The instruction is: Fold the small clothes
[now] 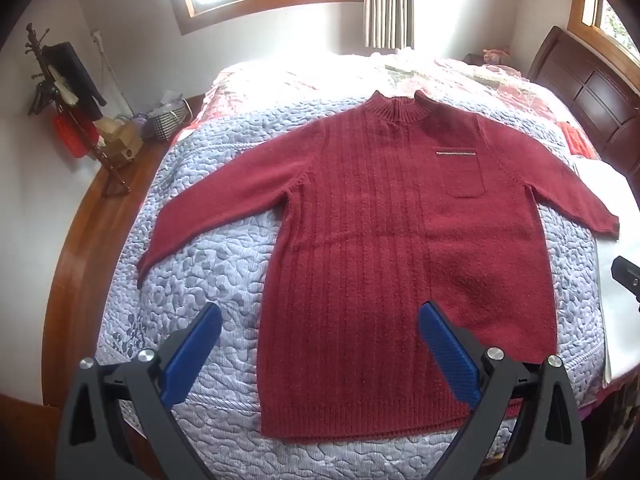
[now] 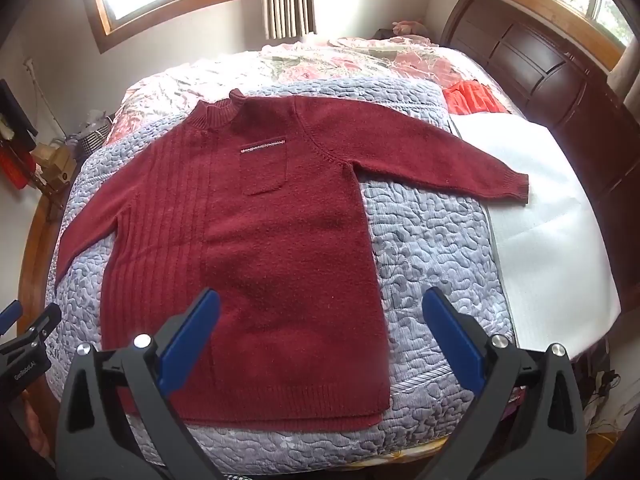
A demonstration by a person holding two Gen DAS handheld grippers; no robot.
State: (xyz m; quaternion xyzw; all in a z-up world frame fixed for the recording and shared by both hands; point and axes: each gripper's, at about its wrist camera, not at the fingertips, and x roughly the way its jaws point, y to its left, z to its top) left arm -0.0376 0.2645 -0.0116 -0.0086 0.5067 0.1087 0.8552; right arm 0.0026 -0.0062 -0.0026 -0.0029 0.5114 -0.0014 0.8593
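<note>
A dark red knitted sweater (image 1: 384, 248) (image 2: 256, 232) lies flat and face up on a grey quilted blanket (image 1: 208, 272) (image 2: 432, 240), collar away from me, both sleeves spread outward. It has a chest pocket (image 1: 460, 174) (image 2: 264, 168) with a light trim. My left gripper (image 1: 320, 312) hovers open above the hem's left half, its blue pads wide apart. My right gripper (image 2: 320, 300) hovers open above the sweater's lower right edge. Neither holds anything. The left gripper (image 2: 24, 332) shows at the left edge of the right wrist view, and part of the right gripper (image 1: 626, 276) shows at the right edge of the left wrist view.
A white sheet (image 2: 540, 208) lies to the right of the blanket, under the right cuff. An orange-red cloth (image 2: 476, 98) and floral bedding (image 2: 340, 60) lie beyond. The dark wooden headboard (image 2: 540, 68) stands at right. A coat stand (image 1: 72, 108) and boxes stand on the floor at left.
</note>
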